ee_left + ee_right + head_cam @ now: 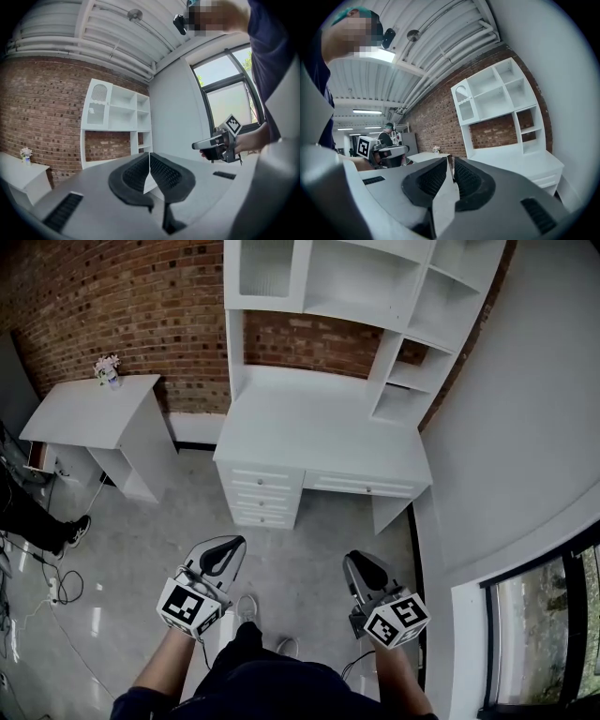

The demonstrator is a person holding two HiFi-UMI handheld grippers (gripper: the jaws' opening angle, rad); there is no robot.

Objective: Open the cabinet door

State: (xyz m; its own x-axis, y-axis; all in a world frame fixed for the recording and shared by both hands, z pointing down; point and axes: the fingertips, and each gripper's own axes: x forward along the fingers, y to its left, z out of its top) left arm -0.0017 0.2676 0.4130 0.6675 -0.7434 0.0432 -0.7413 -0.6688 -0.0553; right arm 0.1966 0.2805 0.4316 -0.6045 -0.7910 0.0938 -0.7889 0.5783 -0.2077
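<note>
At the bottom of the head view, the person's forearms hold both tools level above a glossy grey floor (141, 549). The left gripper (232, 545) sits lower left of centre; in its own view the black ribbed pads (166, 173) are pressed together at the tips, with nothing pinched. The right gripper (358, 562) sits lower right of centre. Its pads are drawn almost together, leaving only a thin slit that holds nothing. Each tool has a smooth grey shell and carries a white cube printed with black square markers – one (192, 606) on the left, one (398, 620) on the right. Neither tool touches any furniture. A pale shoe (247, 606) shows between them.

Beyond the floor, at centre frame, stands a white desk (319, 427) with a flat matte top and a stack of knobbed drawers (265, 493) below its left end. A boxy hutch of open square shelves rises from its back edge. The cabinet door (265, 268) is the hutch's upper-left panel, at the top of the frame; it is closed, and the gripper views show an arched, ribbed window in it – well apart from both tools. At the left edge, dark cables (56, 587) trail over the floor near another person's black shoe (75, 531). At upper left a plain white side table (89, 409) carries a small flower pot (109, 371). Behind everything runs a rough red brick wall (122, 306), and a smooth white wall (525, 427) fills the right side.
</note>
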